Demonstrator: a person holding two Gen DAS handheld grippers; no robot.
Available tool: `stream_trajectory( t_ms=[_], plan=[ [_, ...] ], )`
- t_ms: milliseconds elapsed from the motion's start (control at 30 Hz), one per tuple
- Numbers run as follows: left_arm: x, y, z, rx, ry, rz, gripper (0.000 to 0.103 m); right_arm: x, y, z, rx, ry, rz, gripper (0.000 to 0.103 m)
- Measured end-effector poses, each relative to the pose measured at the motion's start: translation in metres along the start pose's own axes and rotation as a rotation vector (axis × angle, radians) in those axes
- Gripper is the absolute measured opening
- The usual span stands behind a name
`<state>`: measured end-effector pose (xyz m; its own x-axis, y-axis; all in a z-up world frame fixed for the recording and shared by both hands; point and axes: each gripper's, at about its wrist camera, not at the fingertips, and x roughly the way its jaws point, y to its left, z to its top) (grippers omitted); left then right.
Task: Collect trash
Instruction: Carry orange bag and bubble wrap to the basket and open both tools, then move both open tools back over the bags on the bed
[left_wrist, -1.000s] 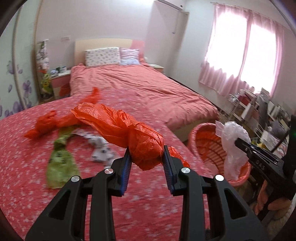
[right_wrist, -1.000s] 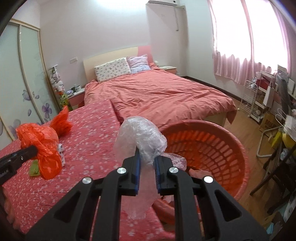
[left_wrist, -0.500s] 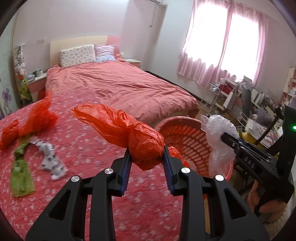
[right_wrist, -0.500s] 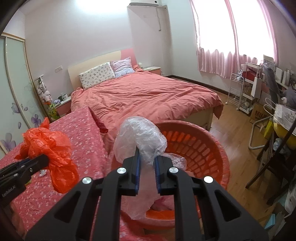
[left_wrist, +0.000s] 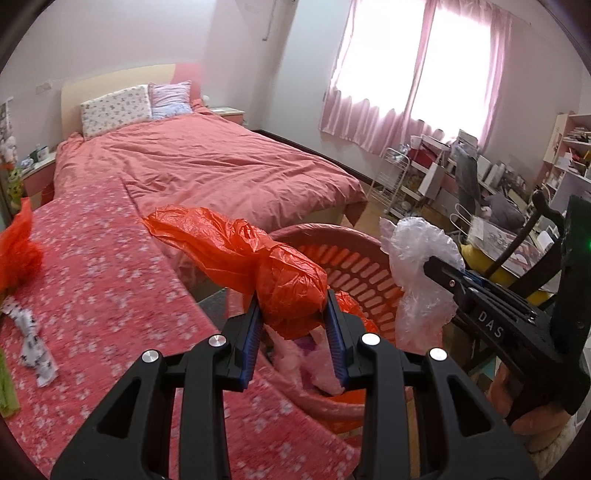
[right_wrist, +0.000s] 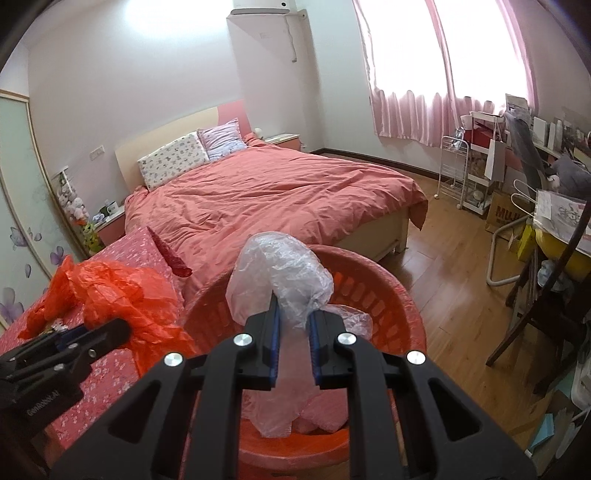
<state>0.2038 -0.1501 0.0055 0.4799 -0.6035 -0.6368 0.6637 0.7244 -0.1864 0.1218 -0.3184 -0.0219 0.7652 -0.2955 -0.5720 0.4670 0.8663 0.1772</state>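
Observation:
My left gripper (left_wrist: 293, 314) is shut on a crumpled orange plastic bag (left_wrist: 258, 258), held over the near rim of a round red laundry basket (left_wrist: 354, 273). My right gripper (right_wrist: 293, 321) is shut on a clear plastic bag (right_wrist: 280, 273), which hangs above the same basket (right_wrist: 388, 291). Pink and orange scraps lie inside the basket. In the left wrist view the right gripper (left_wrist: 443, 271) with its clear bag (left_wrist: 421, 258) comes in from the right. In the right wrist view the left gripper (right_wrist: 122, 326) and orange bag (right_wrist: 125, 295) sit at the left.
A flowered red cloth covers the surface (left_wrist: 92, 280) on the left, with an orange bag (left_wrist: 18, 247), a patterned white scrap (left_wrist: 33, 343) and a green scrap (left_wrist: 5, 384) on it. A pink bed (right_wrist: 266, 195) lies behind. Chairs, a wire rack (right_wrist: 458, 170) and cluttered shelves fill the right side.
Both grippers have swung right from over the flowered cloth to above the basket, each still clamped on its bag. The scraps on the cloth have slid to the left edge of view.

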Motion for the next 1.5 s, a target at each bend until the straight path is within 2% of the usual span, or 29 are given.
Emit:
stream_trajectory(
  t_ms=[267, 367, 433, 467, 500, 533, 700, 800, 967, 1200, 1500],
  plan=[
    [0.018, -0.008, 0.001, 0.017, 0.03, -0.023, 0.033, 0.01, -0.017, 0.005, 0.038, -0.002, -0.004, 0.015],
    [0.024, -0.008, 0.0, 0.015, 0.043, -0.021, 0.034, 0.016, -0.021, 0.007, 0.055, 0.004, 0.003, 0.018],
    [0.028, -0.007, 0.0, 0.011, 0.051, -0.019, 0.04, 0.02, -0.023, 0.006, 0.066, 0.011, 0.009, 0.021],
    [0.03, -0.008, 0.0, 0.009, 0.055, -0.016, 0.043, 0.022, -0.023, 0.005, 0.068, 0.015, 0.011, 0.029],
    [0.031, -0.006, -0.001, 0.005, 0.056, -0.008, 0.051, 0.023, -0.023, 0.004, 0.072, 0.017, 0.011, 0.036],
    [0.031, -0.005, -0.002, 0.0, 0.056, -0.004, 0.056, 0.025, -0.024, 0.003, 0.075, 0.018, 0.01, 0.039],
    [0.032, 0.005, -0.005, -0.023, 0.063, 0.031, 0.059, 0.028, -0.023, -0.001, 0.073, 0.024, 0.001, 0.054],
    [0.025, 0.016, -0.007, -0.043, 0.048, 0.071, 0.072, 0.027, -0.018, -0.002, 0.054, 0.02, -0.009, 0.06],
    [0.007, 0.037, -0.014, -0.066, 0.029, 0.14, 0.078, 0.024, -0.005, -0.003, 0.018, 0.009, -0.015, 0.066],
    [-0.032, 0.091, -0.027, -0.123, -0.013, 0.251, 0.082, 0.022, 0.041, -0.008, -0.07, 0.017, 0.028, 0.067],
    [-0.091, 0.173, -0.052, -0.233, -0.054, 0.424, 0.083, 0.027, 0.139, -0.023, -0.211, 0.065, 0.157, 0.067]
  ],
)
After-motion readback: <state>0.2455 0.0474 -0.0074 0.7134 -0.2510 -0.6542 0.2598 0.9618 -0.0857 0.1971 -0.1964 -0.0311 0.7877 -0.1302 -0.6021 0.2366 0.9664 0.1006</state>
